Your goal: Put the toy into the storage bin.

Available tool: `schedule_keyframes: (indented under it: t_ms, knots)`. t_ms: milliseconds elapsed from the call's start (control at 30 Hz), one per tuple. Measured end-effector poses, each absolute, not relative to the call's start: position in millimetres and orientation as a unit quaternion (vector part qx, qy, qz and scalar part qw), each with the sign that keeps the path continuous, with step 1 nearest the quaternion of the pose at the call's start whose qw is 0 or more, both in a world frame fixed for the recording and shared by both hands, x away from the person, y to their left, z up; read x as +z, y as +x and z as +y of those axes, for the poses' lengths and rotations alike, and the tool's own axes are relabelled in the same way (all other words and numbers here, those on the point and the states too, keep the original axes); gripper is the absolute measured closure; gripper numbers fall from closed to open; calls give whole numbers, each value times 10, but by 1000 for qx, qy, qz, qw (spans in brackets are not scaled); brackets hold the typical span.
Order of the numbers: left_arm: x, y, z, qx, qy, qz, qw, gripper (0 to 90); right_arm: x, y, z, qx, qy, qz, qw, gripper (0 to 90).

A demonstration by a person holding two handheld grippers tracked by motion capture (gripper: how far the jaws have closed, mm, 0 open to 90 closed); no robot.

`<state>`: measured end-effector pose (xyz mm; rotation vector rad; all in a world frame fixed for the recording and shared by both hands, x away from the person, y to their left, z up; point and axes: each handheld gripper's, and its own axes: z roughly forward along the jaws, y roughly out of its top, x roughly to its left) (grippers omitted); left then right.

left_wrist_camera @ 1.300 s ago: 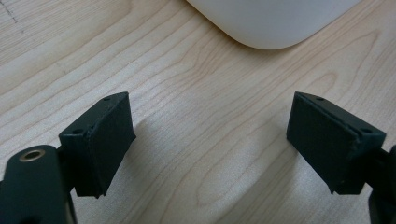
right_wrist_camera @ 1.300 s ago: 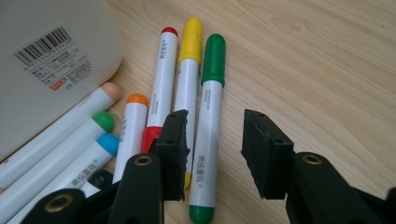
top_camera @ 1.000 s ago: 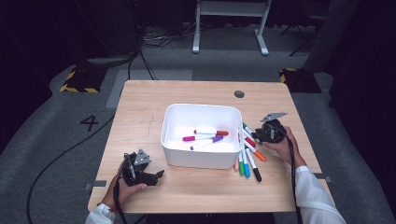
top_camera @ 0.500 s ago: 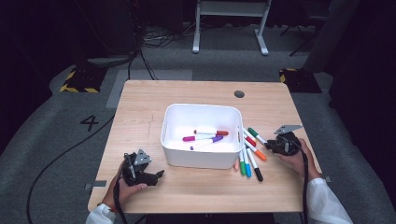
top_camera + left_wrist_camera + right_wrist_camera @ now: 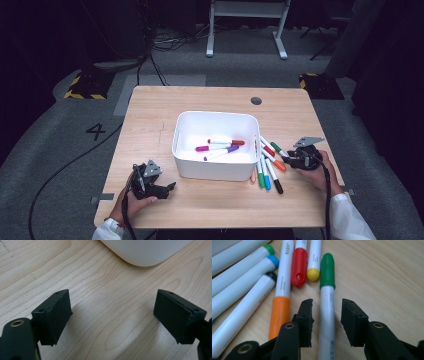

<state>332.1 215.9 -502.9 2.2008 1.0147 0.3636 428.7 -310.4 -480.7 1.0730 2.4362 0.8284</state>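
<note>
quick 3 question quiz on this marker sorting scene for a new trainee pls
1. True or false: the right gripper has its fingers on either side of the green-capped marker, not yet shut on it.
2. How many markers lie inside the white bin?
A. none
B. three
C. six
3. Fill in: the left gripper is open over bare ____.

Key:
1. True. A gap shows on each side of the marker's barrel.
2. B. A red-capped marker, a magenta-capped marker and a purple-capped marker.
3. Table. Its fingers are wide apart with nothing between them.
</note>
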Motion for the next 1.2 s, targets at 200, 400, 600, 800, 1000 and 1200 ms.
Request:
schedule_keyframes:
  t_ms: [200, 400, 600, 800, 1000, 1200]
  knots:
    - [-5029, 3321, 2158, 140, 845, 390, 339, 149, -4828, 4485, -3043, 307, 394, 850, 167, 616]
    - [-5029, 3322, 2159, 139, 845, 389, 339, 148, -4842, 4614, -3013, 300, 410, 845, 165, 656]
    - [-5028, 3318, 2158, 142, 844, 391, 338, 149, -4847, 4677, -3063, 306, 413, 843, 157, 742]
    - [-5027, 3320, 2159, 143, 845, 390, 338, 149, -4778, 4624, -3153, 327, 414, 833, 167, 746]
    - [-5029, 3321, 2158, 140, 845, 390, 339, 149, -4585, 4515, -3205, 360, 402, 823, 177, 746]
    - [-5028, 3319, 2158, 141, 845, 390, 338, 149, -4502, 4507, -3232, 363, 397, 822, 187, 746]
